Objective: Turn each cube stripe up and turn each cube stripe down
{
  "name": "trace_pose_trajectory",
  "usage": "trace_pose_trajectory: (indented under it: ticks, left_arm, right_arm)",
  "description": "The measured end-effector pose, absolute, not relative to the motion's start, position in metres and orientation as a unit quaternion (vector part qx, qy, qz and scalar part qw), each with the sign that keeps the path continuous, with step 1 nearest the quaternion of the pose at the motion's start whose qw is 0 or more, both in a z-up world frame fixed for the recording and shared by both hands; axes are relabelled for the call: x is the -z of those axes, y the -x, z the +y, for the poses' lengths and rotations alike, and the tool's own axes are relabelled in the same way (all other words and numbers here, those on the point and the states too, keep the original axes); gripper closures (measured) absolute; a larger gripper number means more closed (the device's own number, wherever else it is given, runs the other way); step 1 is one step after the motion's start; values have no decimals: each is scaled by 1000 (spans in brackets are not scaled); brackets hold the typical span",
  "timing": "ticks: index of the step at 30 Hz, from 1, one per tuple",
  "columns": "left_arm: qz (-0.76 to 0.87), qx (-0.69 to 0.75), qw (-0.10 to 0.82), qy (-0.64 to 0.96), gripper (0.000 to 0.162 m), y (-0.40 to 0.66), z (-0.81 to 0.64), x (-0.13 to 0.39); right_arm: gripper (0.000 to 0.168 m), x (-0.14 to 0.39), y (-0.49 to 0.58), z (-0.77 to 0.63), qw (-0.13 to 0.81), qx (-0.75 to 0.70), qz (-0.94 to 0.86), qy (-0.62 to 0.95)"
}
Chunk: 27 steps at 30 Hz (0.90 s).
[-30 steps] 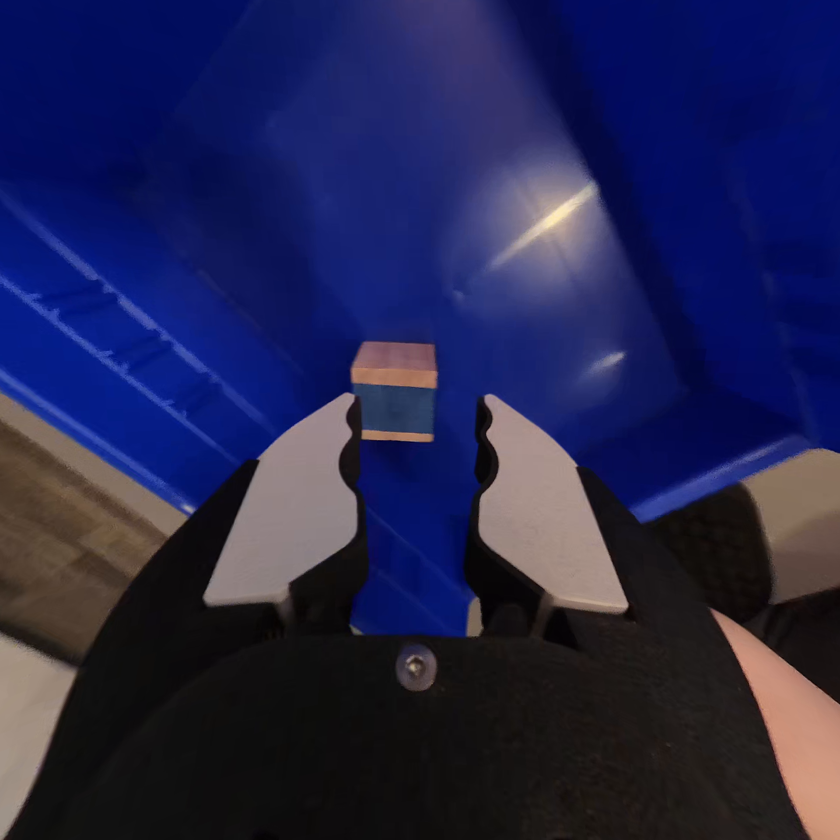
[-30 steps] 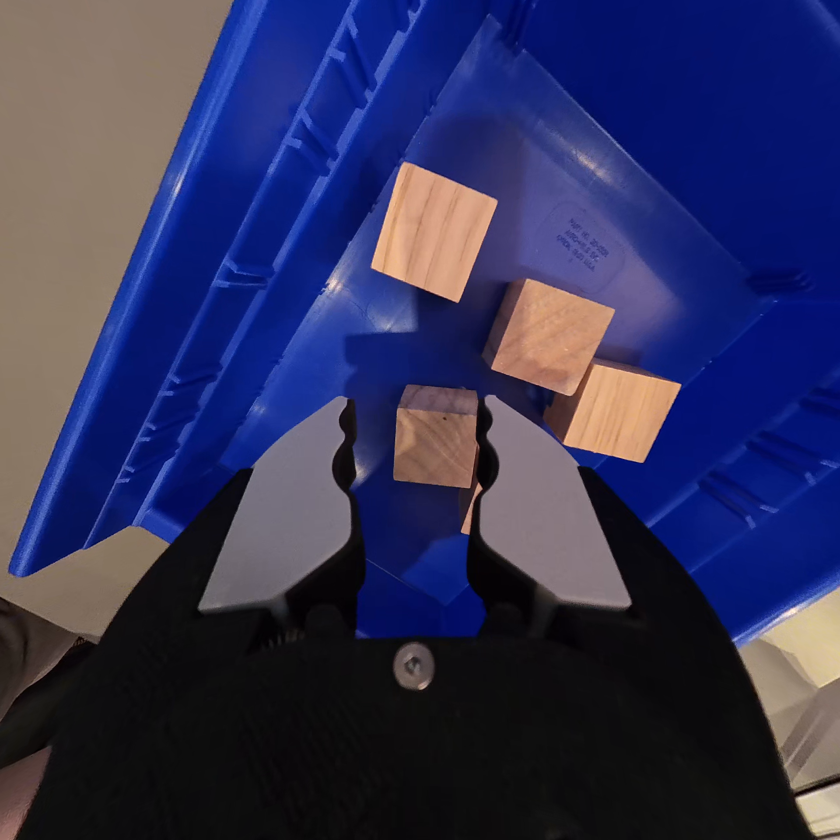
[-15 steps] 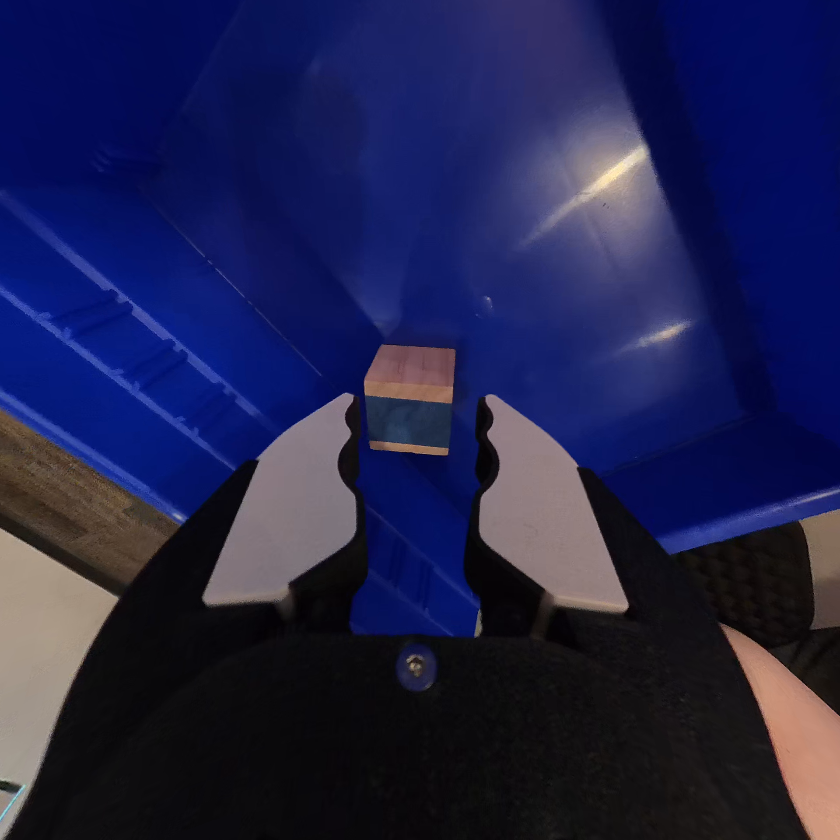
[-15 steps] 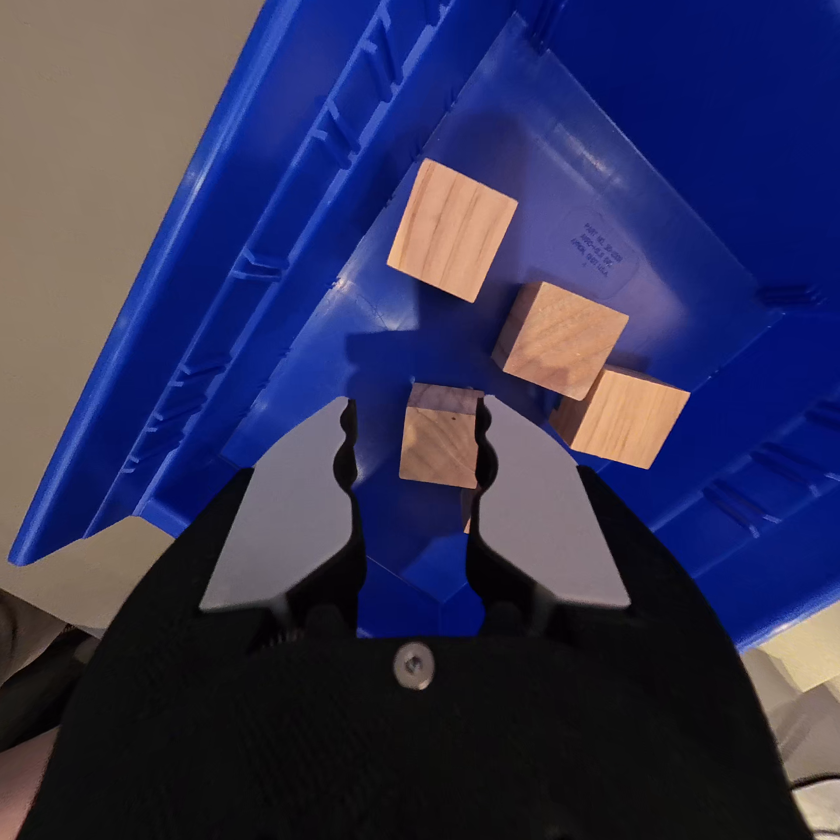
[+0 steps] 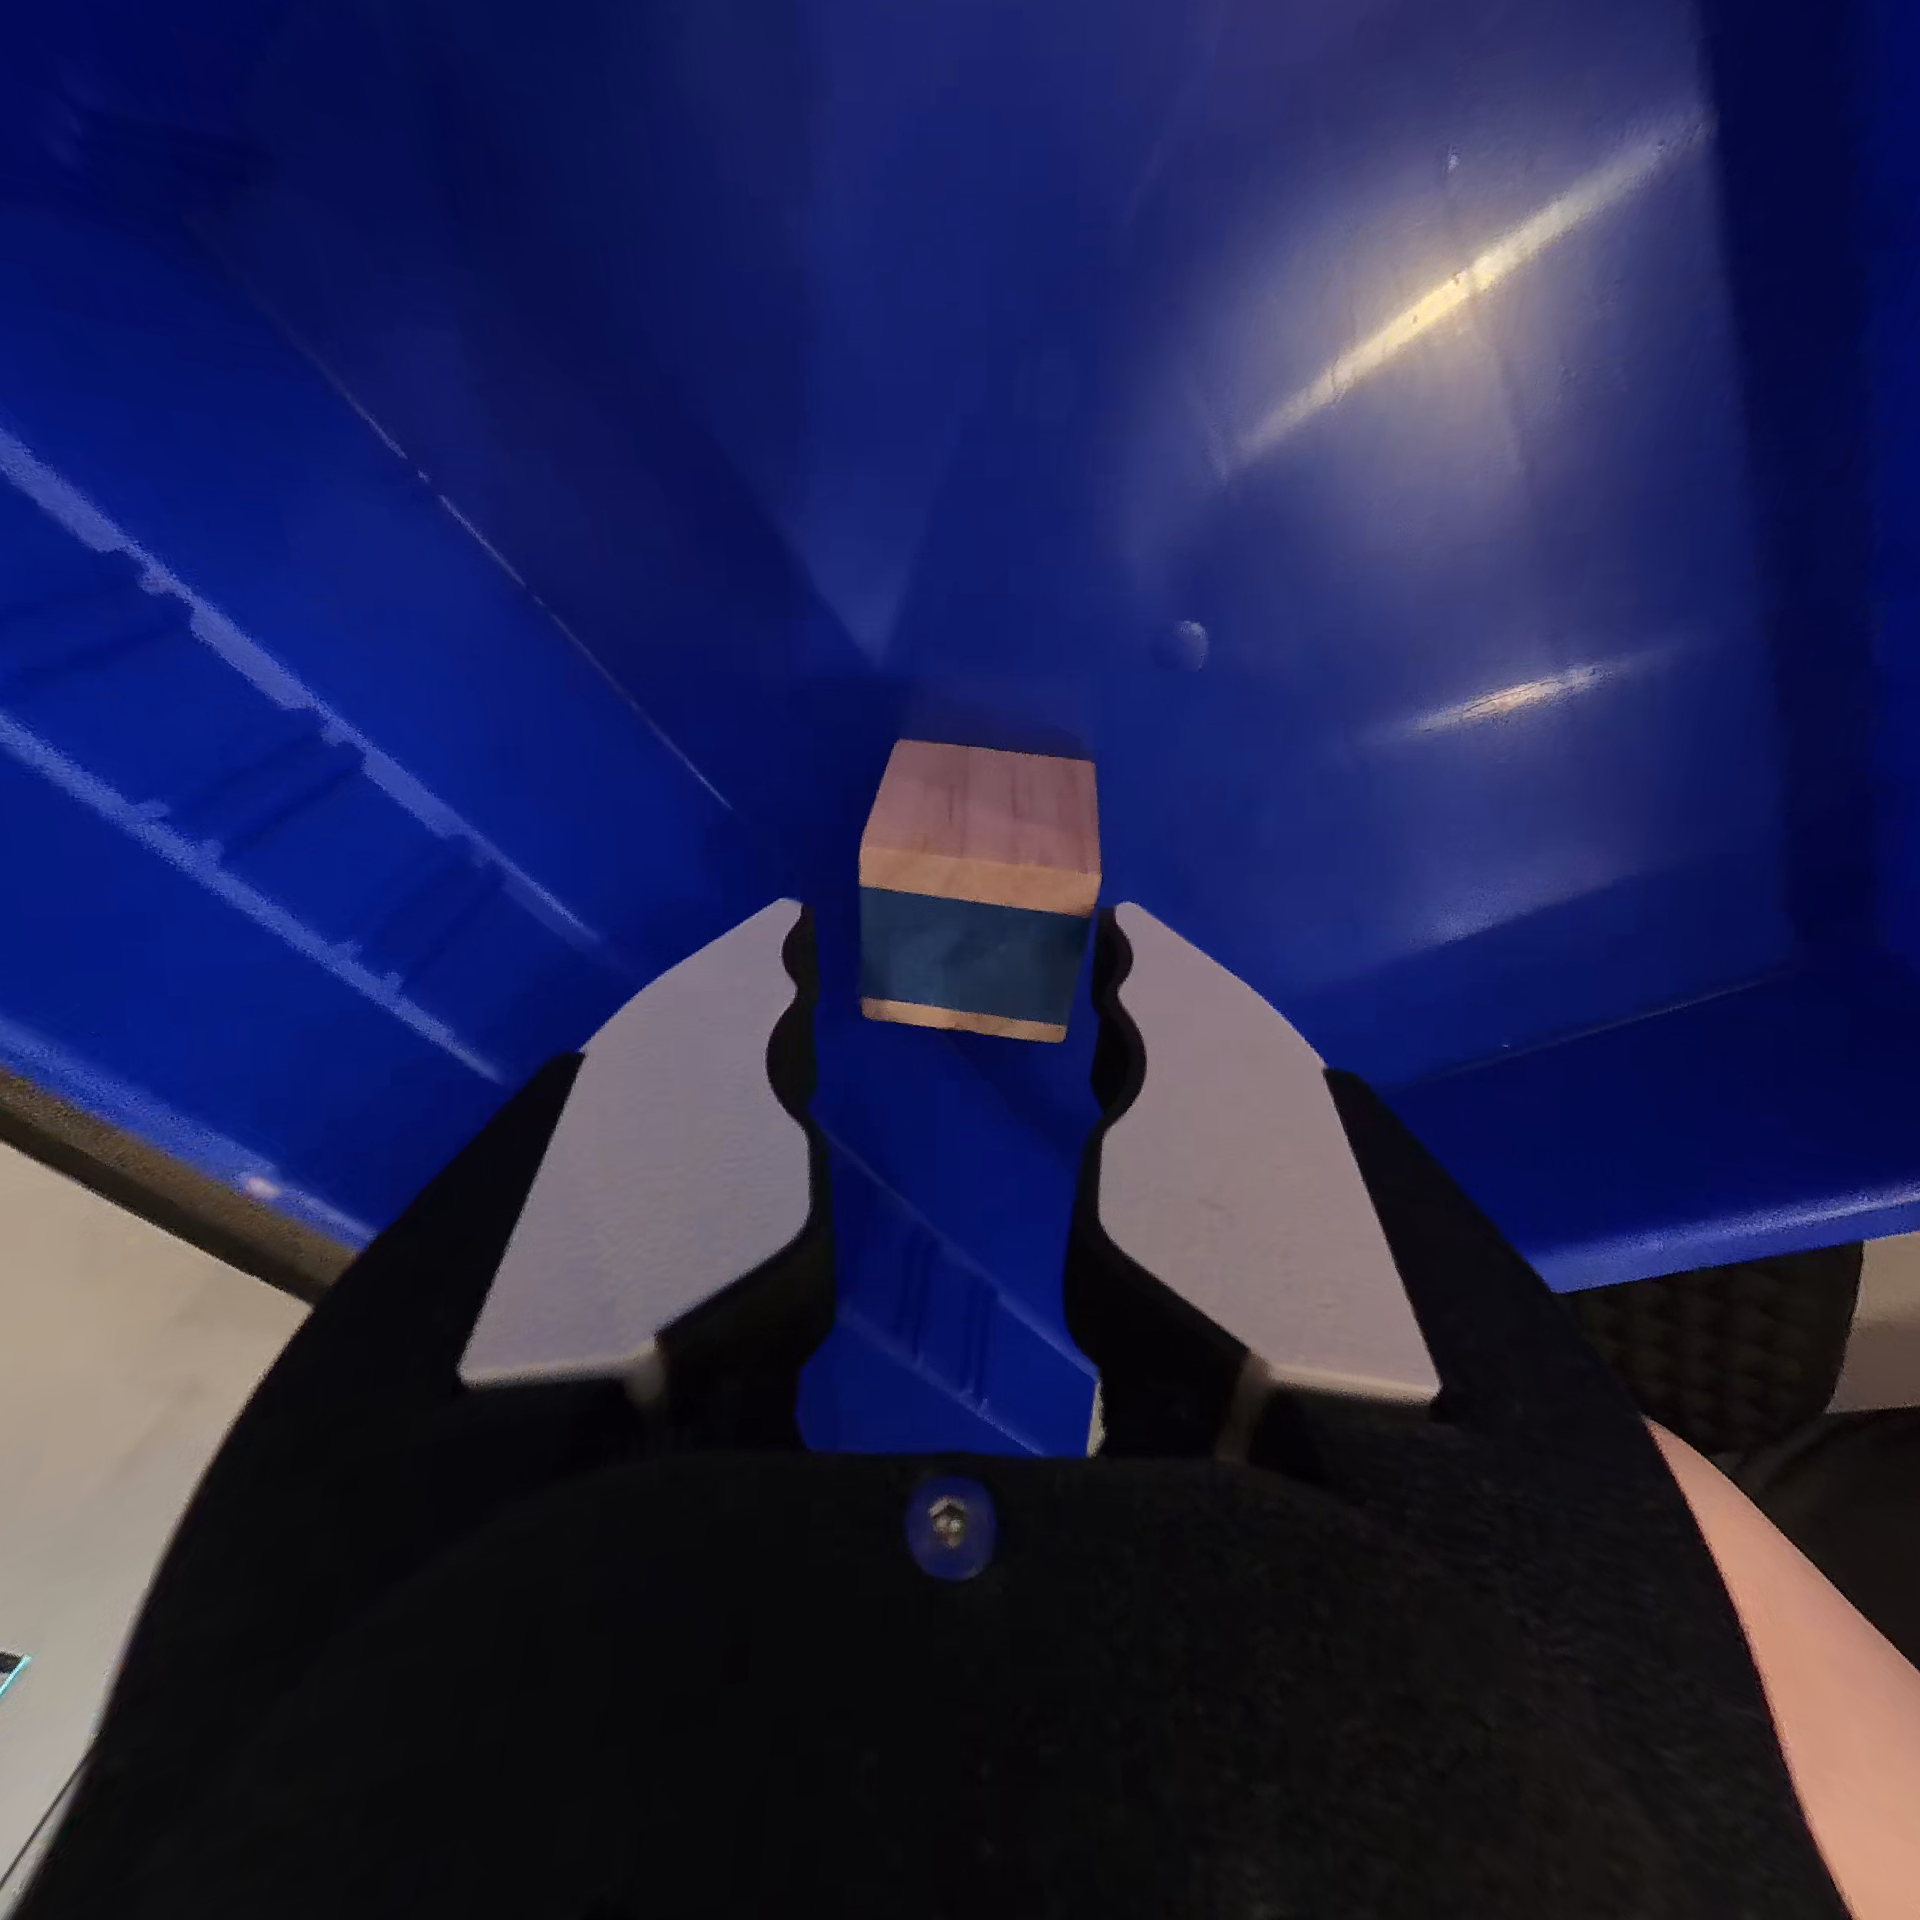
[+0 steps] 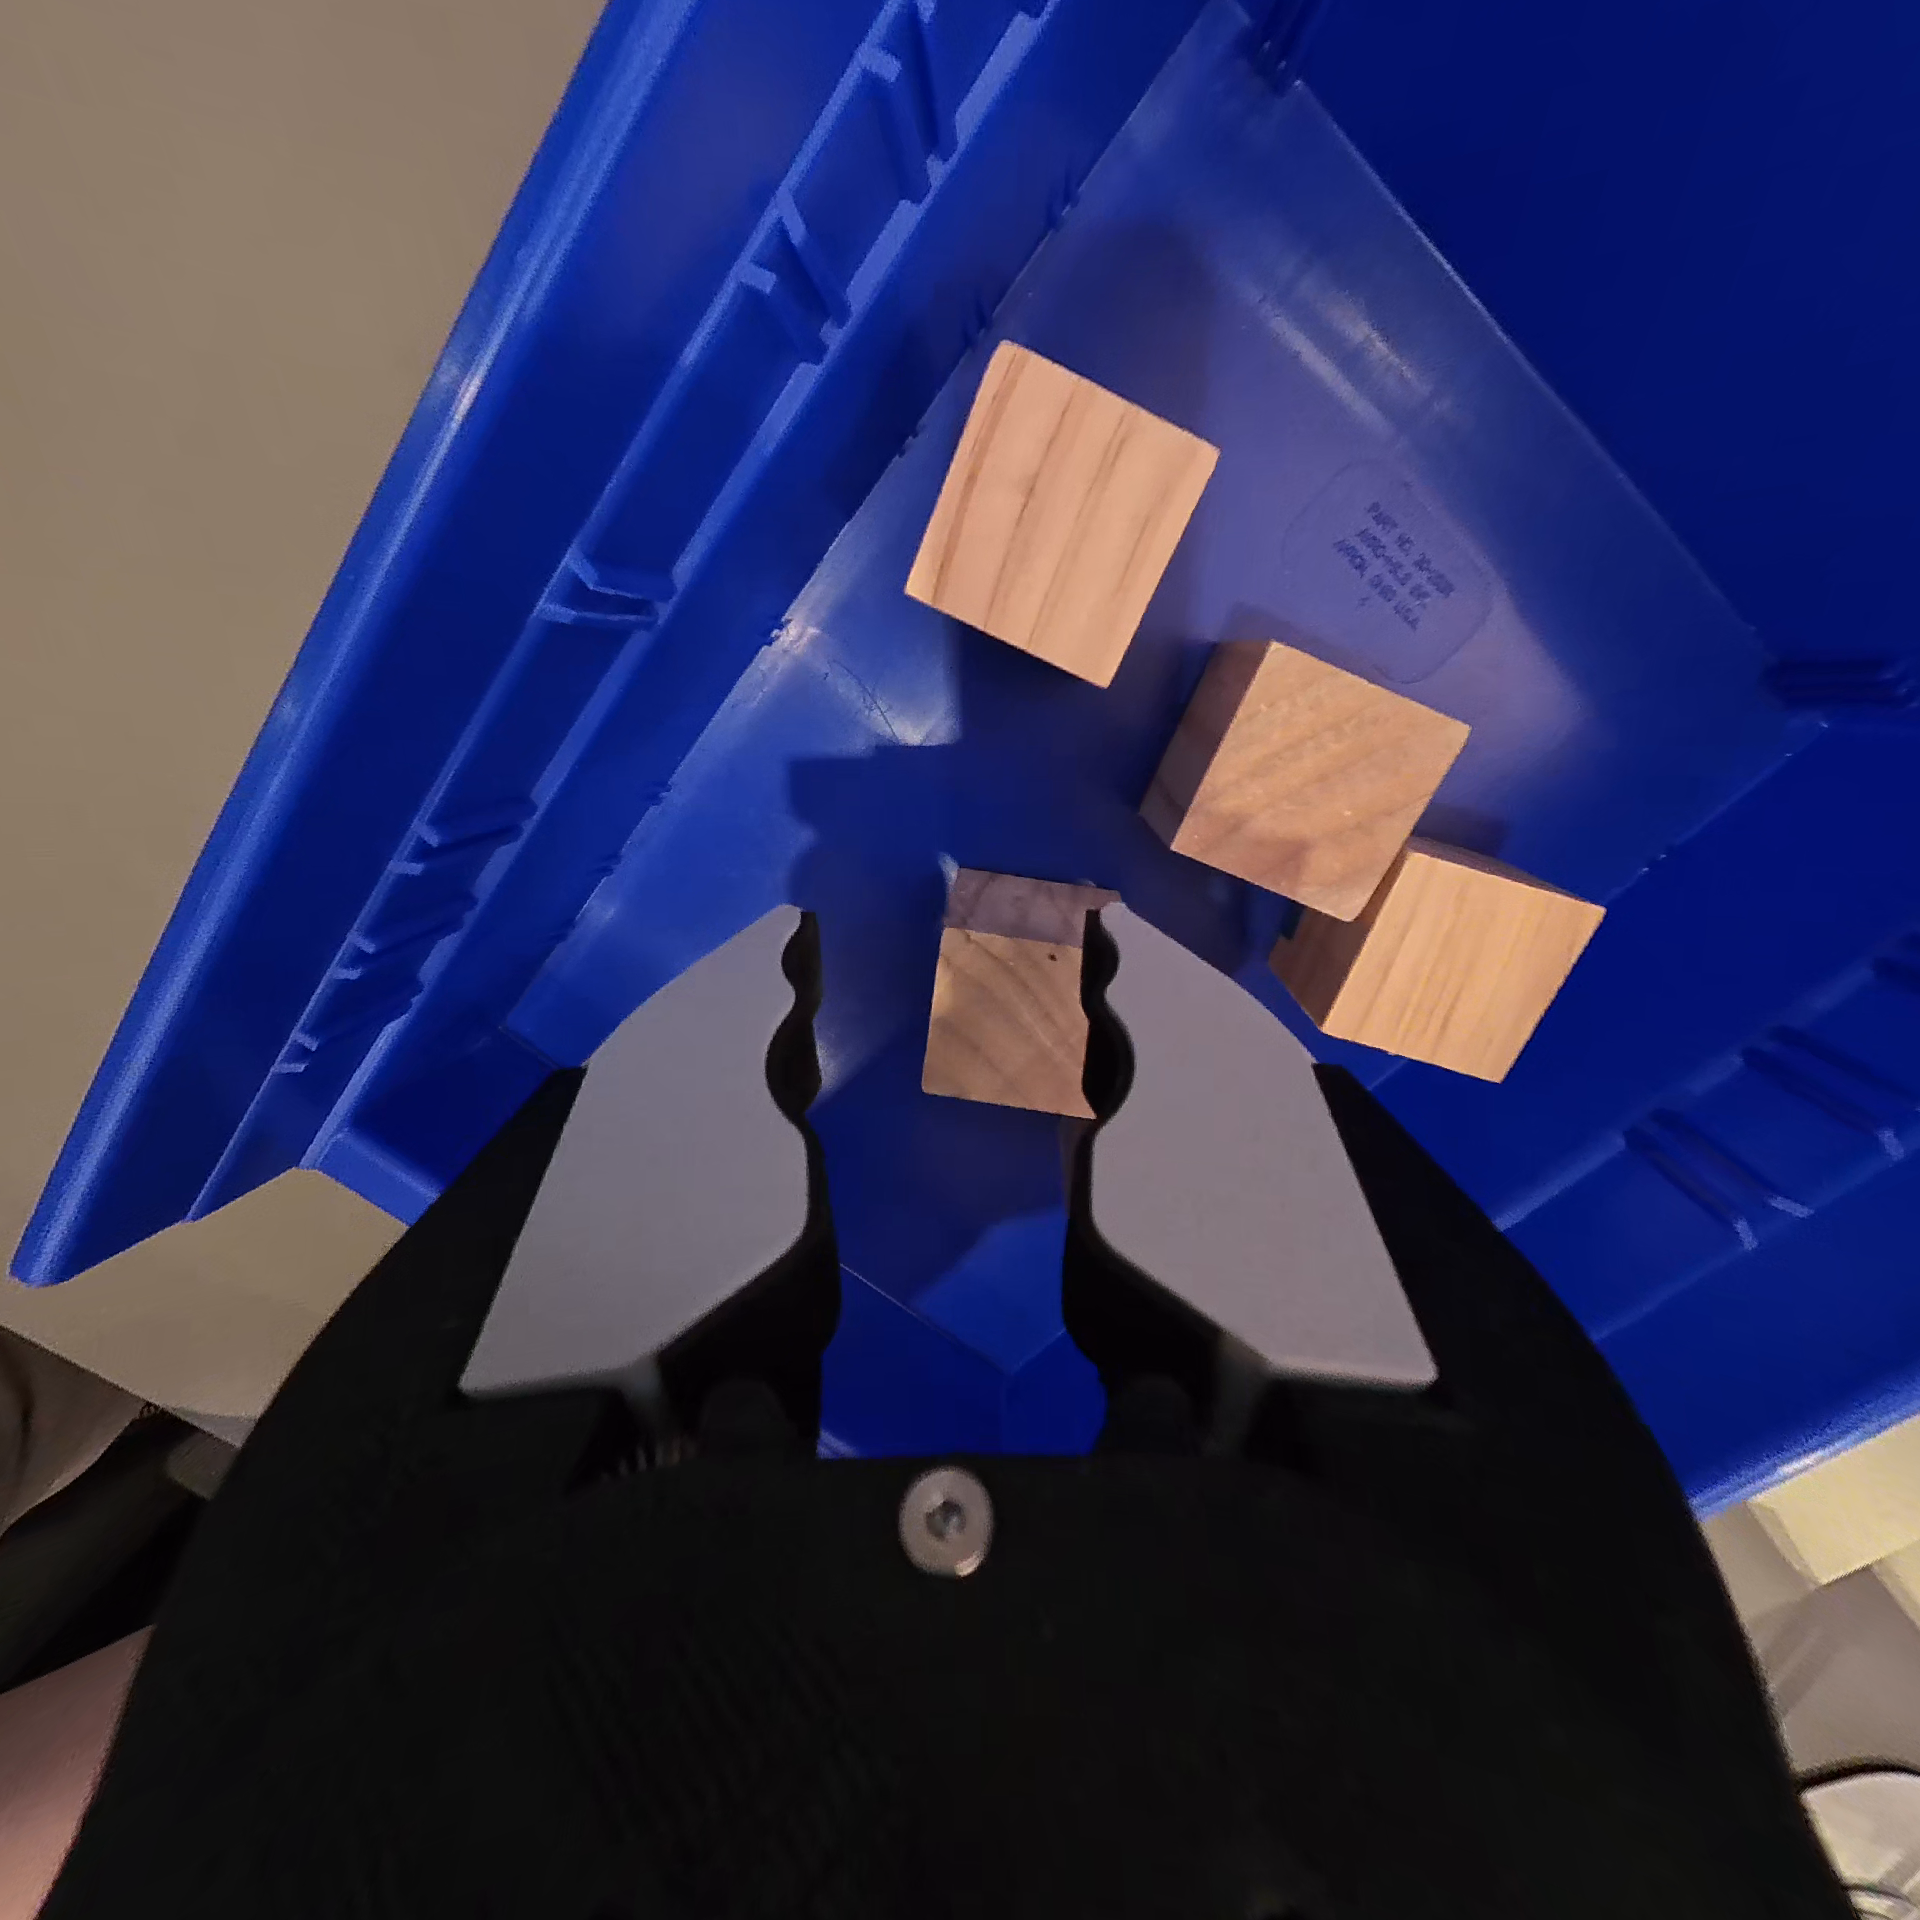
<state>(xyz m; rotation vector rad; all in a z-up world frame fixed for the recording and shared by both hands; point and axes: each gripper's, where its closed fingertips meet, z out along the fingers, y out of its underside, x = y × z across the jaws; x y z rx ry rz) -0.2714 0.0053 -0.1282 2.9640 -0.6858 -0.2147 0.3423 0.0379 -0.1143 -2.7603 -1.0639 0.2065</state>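
Note:
In the left wrist view a wooden cube (image 5: 977, 831) stands in the corner of a blue bin (image 5: 1351, 520). Its blue stripe faces me on the near side, and plain wood is on top. My left gripper (image 5: 953, 912) is open, its tips on either side of the cube. In the right wrist view a plain-faced wooden cube (image 6: 1006, 1023) lies on the floor of a blue bin (image 6: 644, 665). It sits between the open fingers of my right gripper (image 6: 951, 914), close against the right finger (image 6: 1195, 1091). No stripe shows on it.
Three more wooden cubes lie in the right bin: one far (image 6: 1060, 514), one to the right (image 6: 1304, 774), and one nearer the right wall (image 6: 1444, 956), touching the second. All show plain wood. Ribbed bin walls rise close around both grippers. A pale tabletop (image 6: 208, 312) lies outside. A person's forearm (image 5: 1829, 1621) is at lower right.
My left gripper has moved forward to the striped cube, so its tips now flank it. My right gripper has shifted slightly over its cube. Both stay open.

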Motion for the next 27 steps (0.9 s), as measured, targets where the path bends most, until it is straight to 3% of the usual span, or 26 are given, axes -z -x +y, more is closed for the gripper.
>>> trace_pose_trajectory:
  ticks: [6,11,14,18,22,27]
  left_arm:
    - [-228,70,92,-967,116,273,-2,144]
    - [-238,92,62,-965,117,272,8,134]
    - [-255,106,6,-961,116,268,14,110]
    - [-272,36,-141,-951,117,237,29,62]
    - [-326,-69,-292,-896,117,186,38,7]
    - [-375,-317,-370,-789,117,95,10,-60]
  right_arm:
    - [120,115,-342,36,85,-68,-363,925]
    - [121,115,-343,36,84,-66,-363,926]
    - [123,112,-345,38,90,-57,-359,927]
    - [126,93,-358,46,123,-7,-319,940]
    - [128,38,-354,51,229,70,-305,922]
    - [115,-51,-232,43,494,33,-461,737]
